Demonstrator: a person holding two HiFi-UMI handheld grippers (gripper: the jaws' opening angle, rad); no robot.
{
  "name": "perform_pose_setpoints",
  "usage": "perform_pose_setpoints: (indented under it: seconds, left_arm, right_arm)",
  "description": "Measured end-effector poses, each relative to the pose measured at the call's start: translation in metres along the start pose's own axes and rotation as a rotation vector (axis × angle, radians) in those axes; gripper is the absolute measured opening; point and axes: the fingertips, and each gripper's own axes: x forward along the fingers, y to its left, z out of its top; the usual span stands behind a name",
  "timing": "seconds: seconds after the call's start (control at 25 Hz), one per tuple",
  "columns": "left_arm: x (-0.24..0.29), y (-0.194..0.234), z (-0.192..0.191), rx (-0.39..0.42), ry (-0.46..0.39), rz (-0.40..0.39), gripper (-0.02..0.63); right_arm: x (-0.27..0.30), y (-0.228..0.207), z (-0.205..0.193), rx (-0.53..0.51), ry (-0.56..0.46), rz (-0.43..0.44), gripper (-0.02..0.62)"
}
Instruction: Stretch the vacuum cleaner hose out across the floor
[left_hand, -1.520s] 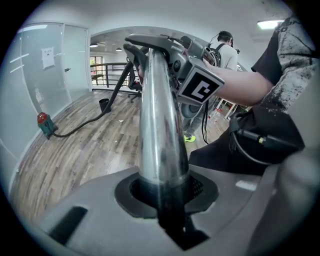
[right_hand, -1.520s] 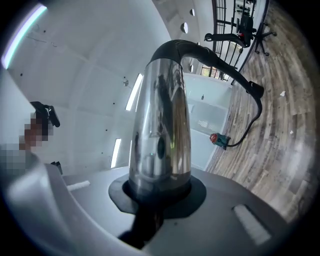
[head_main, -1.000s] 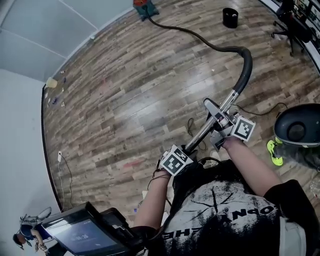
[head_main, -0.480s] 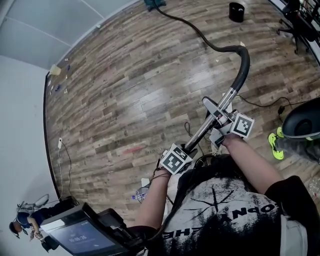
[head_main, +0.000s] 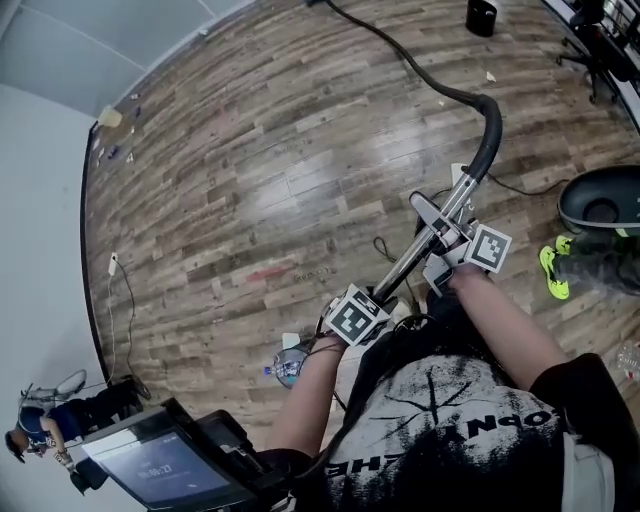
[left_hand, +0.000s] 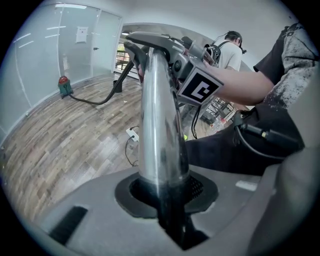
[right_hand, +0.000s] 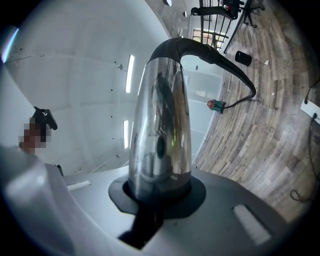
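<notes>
From overhead, your left gripper (head_main: 372, 300) and right gripper (head_main: 447, 243) both grasp the wand (head_main: 410, 262); the hose (head_main: 430, 80) runs away across the floor (head_main: 230, 190). Left gripper view: jaws clamped on the wand. Right gripper view: jaws clamped likewise, with the hose curving toward the vacuum (right_hand: 214, 104).

The head view looks steeply down from above the person onto the brown wood-plank floor (head_main: 230, 200). Both gripper views sit right against the shiny metal vacuum tube (left_hand: 157, 125), looking along it toward the black flexible hose (left_hand: 97, 102). All three views share tube, hose and floor.
</notes>
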Motion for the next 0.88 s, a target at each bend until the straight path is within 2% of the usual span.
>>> perform_pose_setpoints:
  seconds: [0.32, 0.52, 0.88]
  left_arm:
    - [0.008, -0.044, -0.043, -0.095, 0.0, -0.004, 0.087]
    - [0.019, -0.066, -0.058, -0.164, 0.026, 0.039, 0.087]
    - [0.069, -0.165, -0.07, -0.393, 0.034, 0.04, 0.087]
  right_arm:
    - [-0.027, 0.002, -0.05, 0.069, 0.072, -0.016, 0.051]
    - [-0.045, -0.006, -0.068, 0.134, 0.132, -0.006, 0.051]
    - [-0.119, -0.018, -0.1, 0.259, 0.329, -0.022, 0.052]
